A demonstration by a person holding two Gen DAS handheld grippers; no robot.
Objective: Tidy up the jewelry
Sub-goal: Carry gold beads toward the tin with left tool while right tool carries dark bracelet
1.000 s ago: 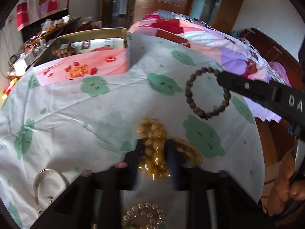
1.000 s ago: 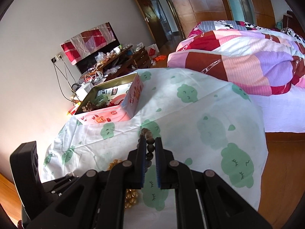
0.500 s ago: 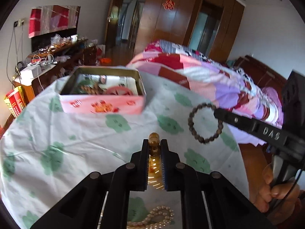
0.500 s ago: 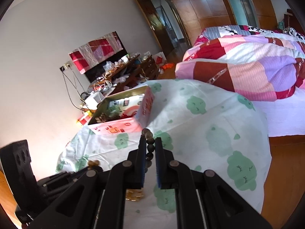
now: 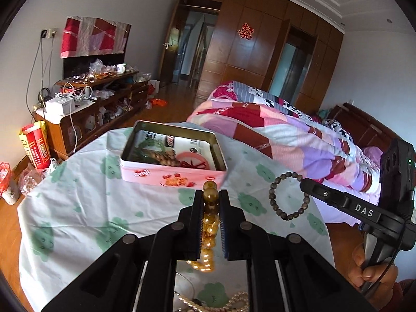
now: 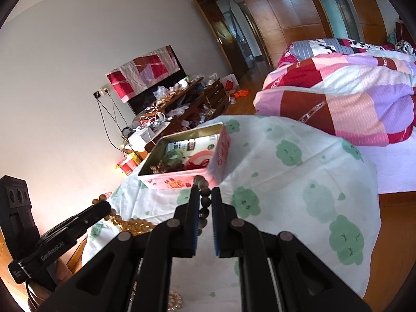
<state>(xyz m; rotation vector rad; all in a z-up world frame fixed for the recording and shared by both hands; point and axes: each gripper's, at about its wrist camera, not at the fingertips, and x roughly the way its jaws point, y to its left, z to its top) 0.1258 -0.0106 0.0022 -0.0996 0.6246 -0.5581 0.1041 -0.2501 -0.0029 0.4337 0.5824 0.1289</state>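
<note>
The left claw (image 5: 211, 200) is clamped on an amber bead necklace (image 5: 210, 208), which is lifted off the counter (image 5: 78, 208); two beads stand up above the fingertips and the rest of the strand hangs down between the fingers and below them. The right claw (image 6: 203, 200) is clamped on a dark wooden bead bracelet (image 6: 204, 200), which is seen in the left wrist view as a full ring (image 5: 288, 195) hanging from the tip of that claw, clear of the cloud-print cloth (image 5: 65, 221). An open pink tin (image 5: 173, 166) is set on the counter ahead of both claws, near but apart from the held pieces. Light wooden beads (image 5: 166, 157) and a red cord (image 5: 195, 163) are seen inside the tin. A pearl strand (image 5: 234, 300) is left lying on the cloth beneath the left claw. A patchwork quilt (image 6: 338, 98) is spread on the bed beyond the counter.
</note>
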